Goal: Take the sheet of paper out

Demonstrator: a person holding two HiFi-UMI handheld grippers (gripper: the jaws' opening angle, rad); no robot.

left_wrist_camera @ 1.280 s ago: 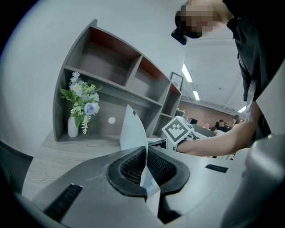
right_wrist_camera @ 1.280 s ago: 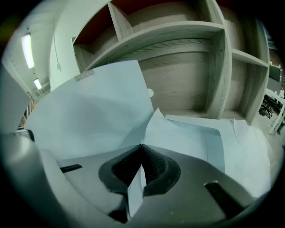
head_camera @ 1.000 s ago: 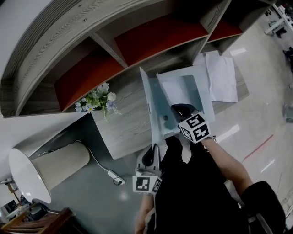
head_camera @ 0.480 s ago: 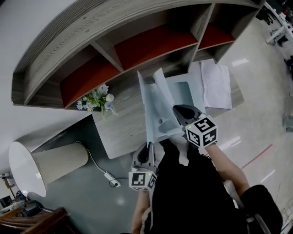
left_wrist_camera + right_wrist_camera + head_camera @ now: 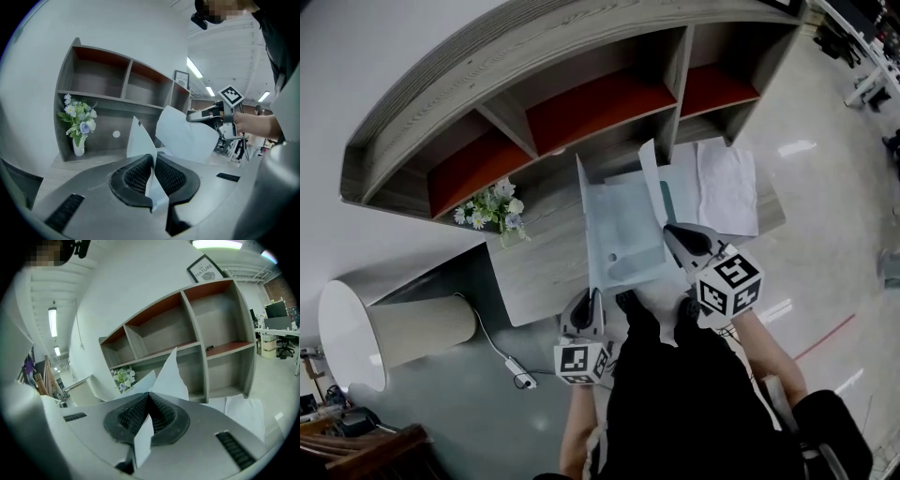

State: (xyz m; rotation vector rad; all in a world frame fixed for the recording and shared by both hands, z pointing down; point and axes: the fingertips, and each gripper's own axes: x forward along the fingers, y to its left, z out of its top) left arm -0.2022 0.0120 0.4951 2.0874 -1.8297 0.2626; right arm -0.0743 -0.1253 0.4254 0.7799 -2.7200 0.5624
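Observation:
A pale blue clear folder (image 5: 623, 239) lies on the grey desk (image 5: 534, 267) with its left flap raised. My left gripper (image 5: 589, 300) is shut on the folder's near edge; the thin edge (image 5: 151, 180) runs between its closed jaws. A white sheet of paper (image 5: 652, 178) stands up above the folder's right side, its lower corner pinched in my right gripper (image 5: 672, 232). In the right gripper view the sheet (image 5: 173, 376) rises from the shut jaws. The left gripper view shows the sheet (image 5: 185, 140) hanging from the right gripper (image 5: 199, 115).
An open shelf unit (image 5: 581, 103) with red back panels stands behind the desk. A small vase of flowers (image 5: 492, 208) sits at the desk's left. More white sheets (image 5: 727, 187) lie at its right end. A white cylinder (image 5: 394, 333) and a cable with a plug (image 5: 520, 380) are on the floor.
My right gripper has risen and drawn back with the sheet, lifting it up out of the folder. My left gripper has kept its hold on the folder's edge and shifted a little.

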